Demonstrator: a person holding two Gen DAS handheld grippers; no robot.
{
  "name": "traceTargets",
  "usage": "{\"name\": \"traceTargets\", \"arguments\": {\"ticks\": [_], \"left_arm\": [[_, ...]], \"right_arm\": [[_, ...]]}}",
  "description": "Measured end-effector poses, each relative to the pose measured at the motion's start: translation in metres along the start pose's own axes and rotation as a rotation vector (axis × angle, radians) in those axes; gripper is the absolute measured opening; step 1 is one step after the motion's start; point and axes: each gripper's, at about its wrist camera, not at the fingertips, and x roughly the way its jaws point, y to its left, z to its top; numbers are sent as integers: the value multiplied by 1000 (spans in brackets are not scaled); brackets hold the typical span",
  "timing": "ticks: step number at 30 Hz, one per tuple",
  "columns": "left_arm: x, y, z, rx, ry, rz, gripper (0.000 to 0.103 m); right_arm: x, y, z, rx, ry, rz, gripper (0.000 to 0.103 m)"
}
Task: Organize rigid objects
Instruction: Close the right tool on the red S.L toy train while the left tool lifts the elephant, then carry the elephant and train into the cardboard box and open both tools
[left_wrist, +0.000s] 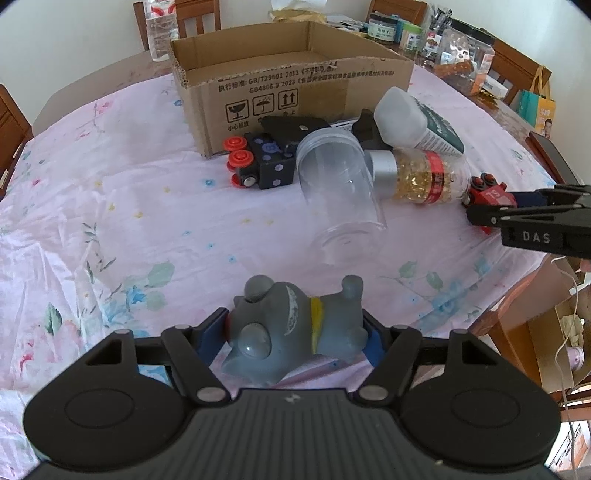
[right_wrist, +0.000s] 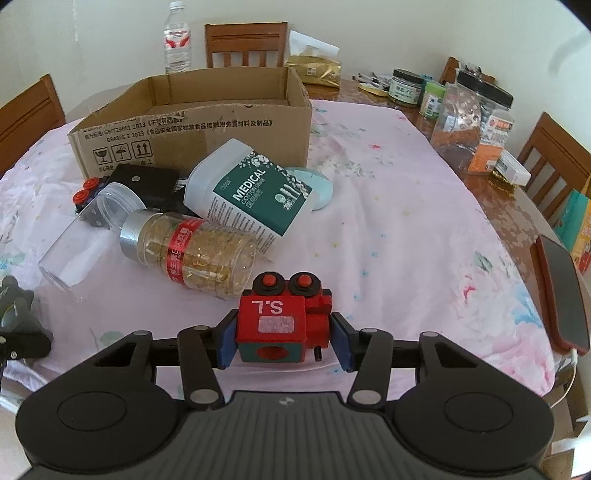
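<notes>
The open cardboard box stands at the far side of the table on the pink floral cloth, and the clutter still to be sorted lies in front of it. Largest of the loose things is the white tub of medical cotton swabs, leaning tilted across the capsule bottle with the silver cap; beside these lies the clear empty jar on its side, and behind it the black toy train car with red wheels. The left gripper holds the grey cat figure at a middling spread, the blue pads against its head and rear; because the figure is rounded and looks smooth, it may twist or squirt out if it is lifted quickly. The right gripper has drawn in on the red toy locomotive, the left pad against its block; on the right a sliver of gap seems to show beside the narrower stepped part, so the grip may be uneven and the toy could pivot when raised. The locomotive sits touching or just beside the capsule bottle, so a careless lift might roll that bottle, and the tub resting on it could slide. A phone lies near the right table edge, within reach of a wide swing.
</notes>
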Motion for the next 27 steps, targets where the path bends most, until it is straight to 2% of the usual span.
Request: {"name": "traceTargets", "arguments": {"ticks": [6,14,27], "left_arm": [[-7,-3,6,14,2,14,72],[-24,-15,22,-13,-9,41,72],[-58,-44,68,-69,-73,102,72]], "right_arm": [[-4,-9,4,-60,10,17,56],[-22,-34,16,-133,-2,97,56],[-52,-69,67,-317,-111,249,56]]}}
